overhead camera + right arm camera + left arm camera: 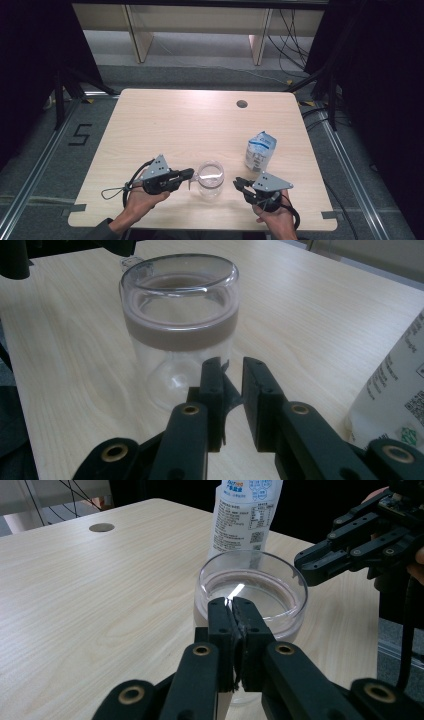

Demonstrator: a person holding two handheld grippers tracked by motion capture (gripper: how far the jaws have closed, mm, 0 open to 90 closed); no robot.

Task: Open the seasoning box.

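I've got a gripper in each hand, both low over the near edge of the table [150,120]. Between them stands a clear glass jar [210,179], upright, with a brownish band running round it just under the rim. It sits close to the near edge, a little right of the middle.

My left gripper [189,173] comes in from the left, tips right at the jar's rim. In the left gripper view the two black fingers [220,625] are pressed together, no gap between them, and they sit at the near side of the jar [250,597]; whether they pinch anything at the rim I cannot tell. My left hand [142,200] wraps the handle, cable looping out toward the left edge.

My right gripper [238,184] points in from the right, tips just beside the jar but apart from it. In the right gripper view its fingers [260,390] stand a little apart, a narrow gap between them, nothing in it, with the jar [180,325] straight ahead. From the left gripper view that same gripper [312,565] shows past the rim on the right.

Behind my right gripper, nearer the right edge, a white and blue pouch [260,151] stands upright, printed text on its face; it is near the jar and not touching it. A round cable hole [242,104] sits toward the far edge, well apart from everything.
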